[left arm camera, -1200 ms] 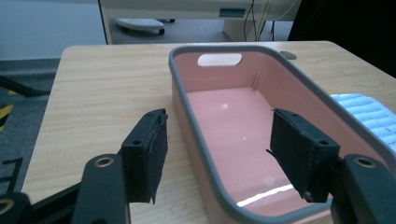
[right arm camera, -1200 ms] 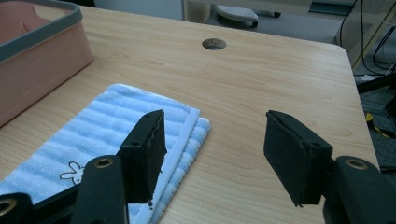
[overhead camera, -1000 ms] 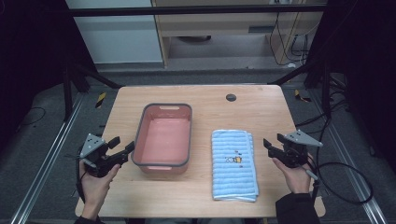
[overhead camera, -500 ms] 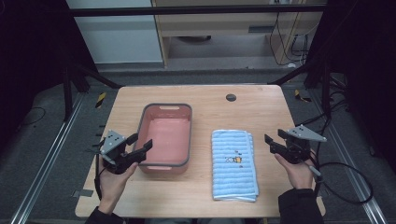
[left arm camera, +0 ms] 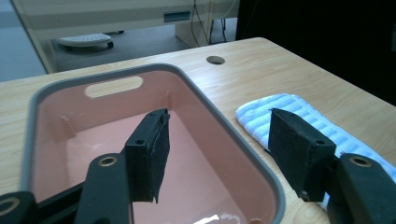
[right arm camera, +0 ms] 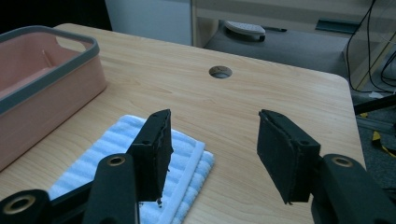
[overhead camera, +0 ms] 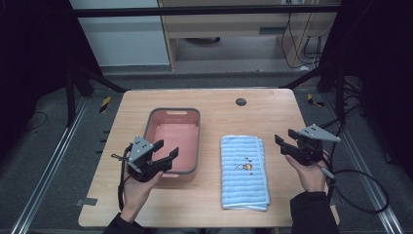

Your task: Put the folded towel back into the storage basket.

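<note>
Hovering at bin [overhead camera: 171, 141] rim, left gripper [overhead camera: 163, 155] released | right gripper [overhead camera: 288, 142] released beside towel [overhead camera: 243, 170] | risk: jaw clipping rim, shoving bin.

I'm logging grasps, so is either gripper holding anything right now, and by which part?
Nothing is held. The left gripper is open over the pink basin's near rim; the right gripper is open beside the blue towel.
</note>
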